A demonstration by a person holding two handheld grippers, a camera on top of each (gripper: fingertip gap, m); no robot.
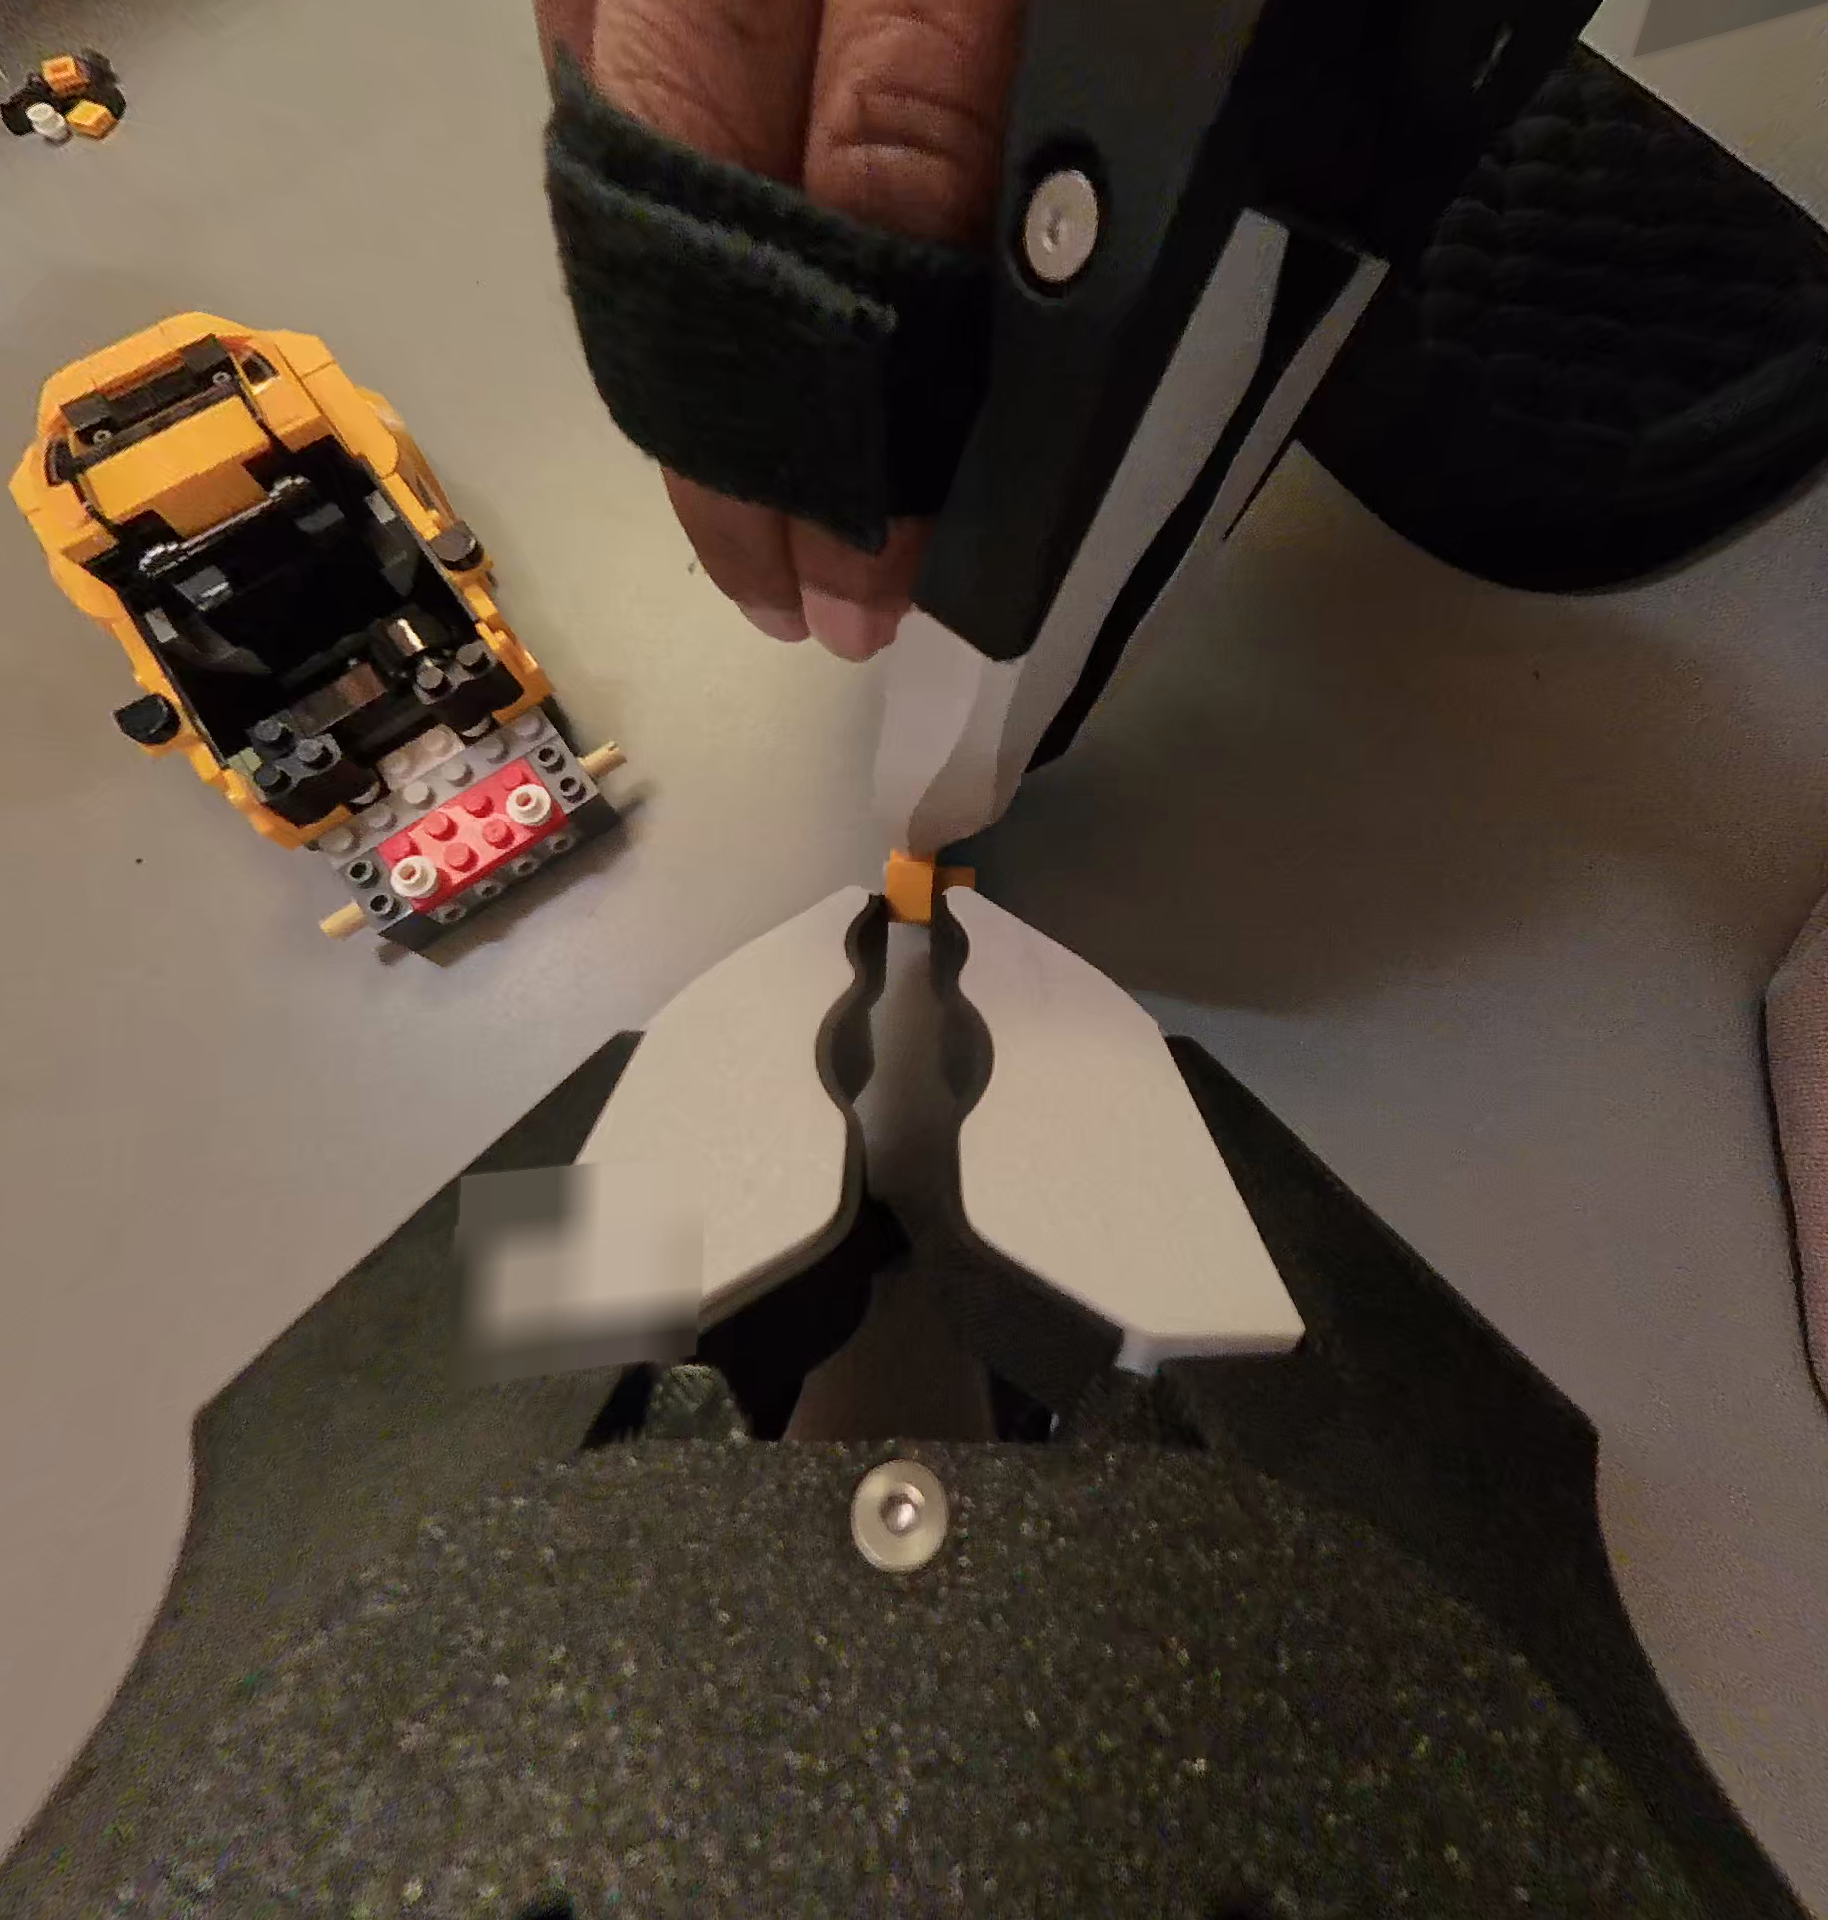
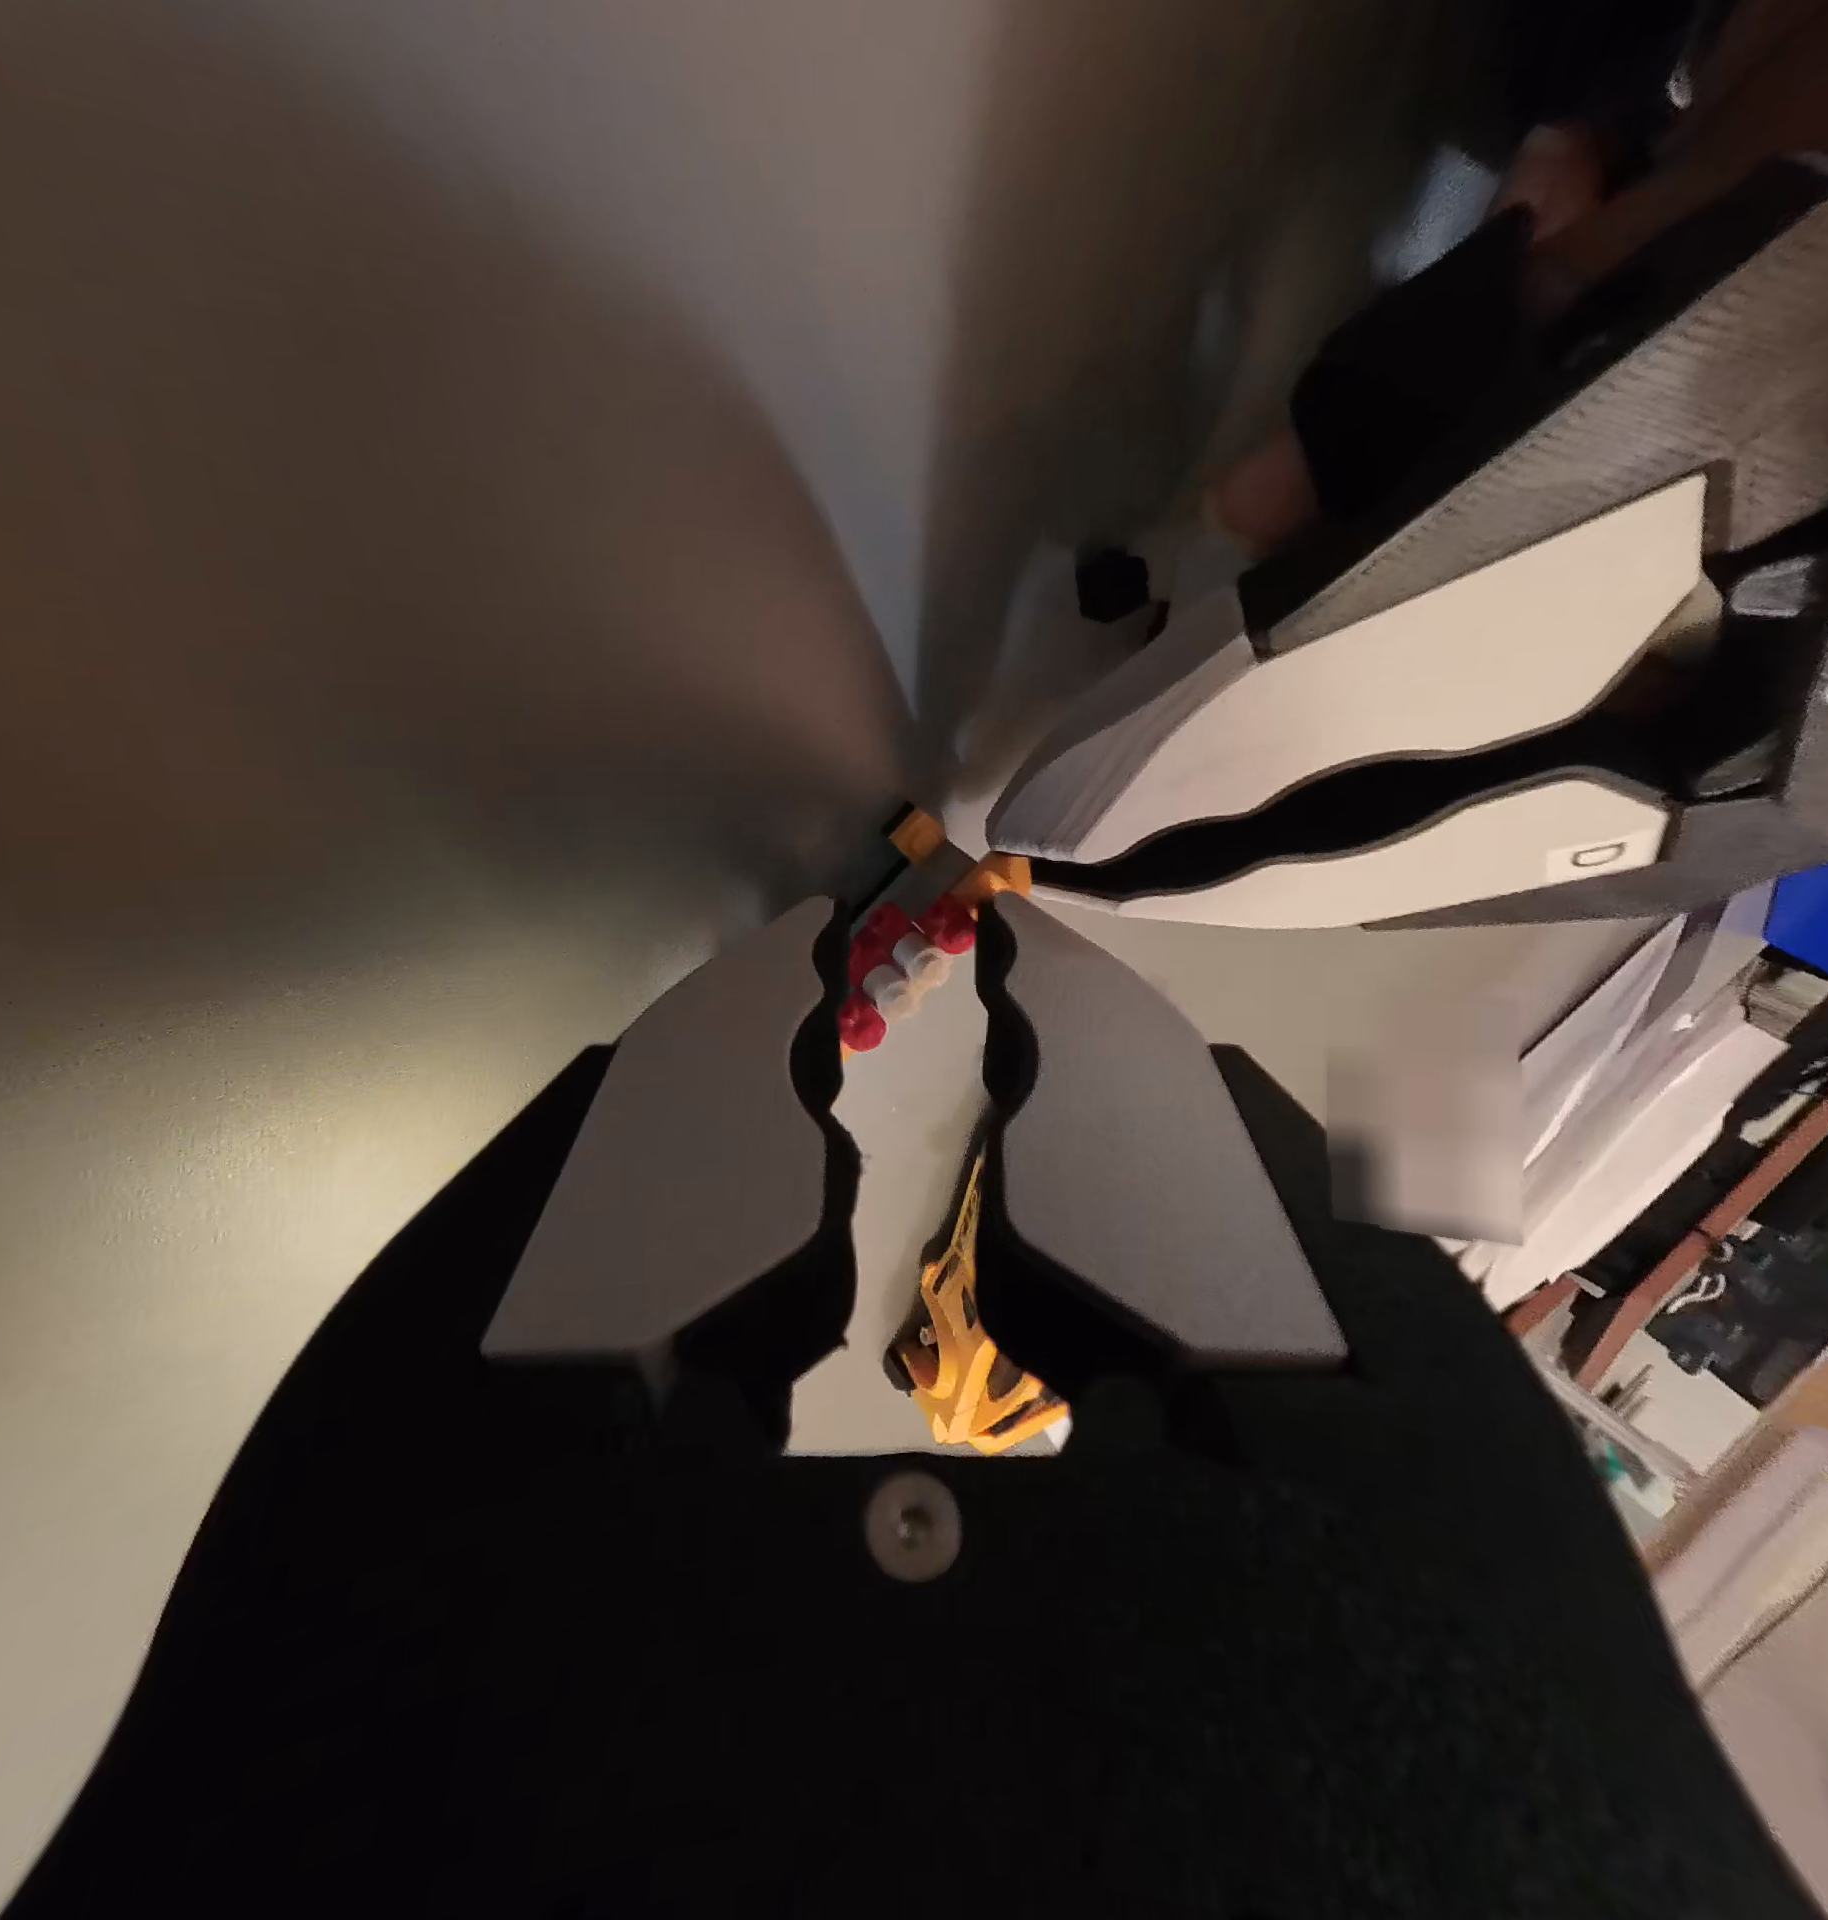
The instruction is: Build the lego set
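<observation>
Grainy matt black plastic gripper body point(image 1: 889, 1714), lower centre | smooth matt white finger pads point(image 1: 723, 1122) | bright metal screw point(image 1: 897, 1515) | glossy orange-and-black plastic brick car point(image 1: 297, 613), left | black knitted cloth strap point(image 1: 744, 343), top | smooth matt grey tabletop point(image 1: 1357, 935).

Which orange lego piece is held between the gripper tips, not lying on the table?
The small orange piece, pinched where both grippers' tips meet; the orange car and the far loose pieces rest on the table.

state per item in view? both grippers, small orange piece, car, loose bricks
left gripper: jaws shut on small orange piece
right gripper: jaws nearly shut, tips at the same piece; grip unclear
yellow lego car: on the table, half-built, cabin open, red plate exposed at one end
loose bricks: small pile, far corner, untouched
</observation>
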